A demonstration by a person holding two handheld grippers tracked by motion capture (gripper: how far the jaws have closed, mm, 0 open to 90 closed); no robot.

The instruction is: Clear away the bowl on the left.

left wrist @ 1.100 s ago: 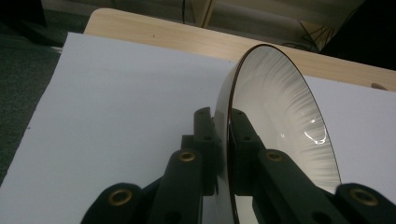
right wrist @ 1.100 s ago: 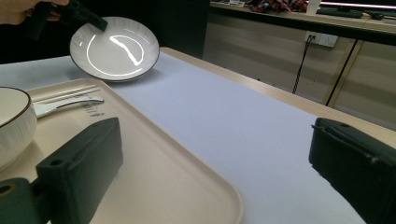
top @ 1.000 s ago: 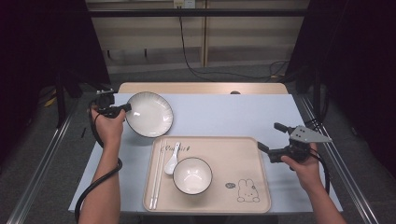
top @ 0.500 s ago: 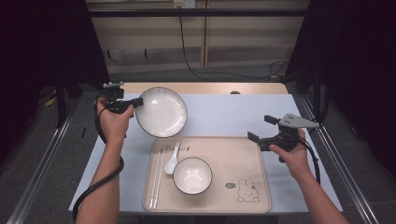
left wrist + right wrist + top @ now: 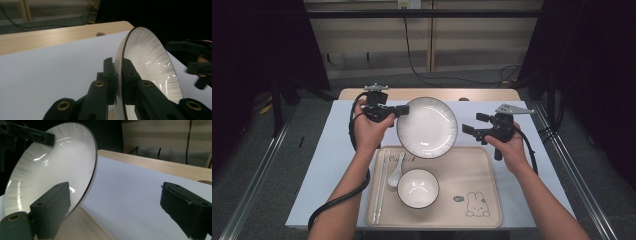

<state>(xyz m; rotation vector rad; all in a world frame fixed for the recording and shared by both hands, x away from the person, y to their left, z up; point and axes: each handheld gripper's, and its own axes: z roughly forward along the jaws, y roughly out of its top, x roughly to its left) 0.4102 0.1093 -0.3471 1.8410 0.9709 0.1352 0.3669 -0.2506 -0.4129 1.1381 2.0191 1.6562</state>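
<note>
Left hand-held gripper point(image 5: 119, 75) clamped on plate point(image 5: 150, 65) rim, right hand-held gripper point(image 5: 120, 210) released, tray point(image 5: 482, 170) in high view

My plate point(image 5: 427, 127) looks like glossy white ceramic with a dark rim. My jaws are matt black plastic with brass-coloured eyelets. The table point(image 5: 332, 150) has a matt white sheet over pale wood.

Plate point(image 5: 427, 127): round, white, glossy, with a thin dark rim and fine radial ribbing on its inner wall. It is raised clear of the tray point(image 5: 472, 170) and tilted, its face toward the person. It hangs over the tray's far edge, its lower rim above that edge, beyond the bowl.
</note>
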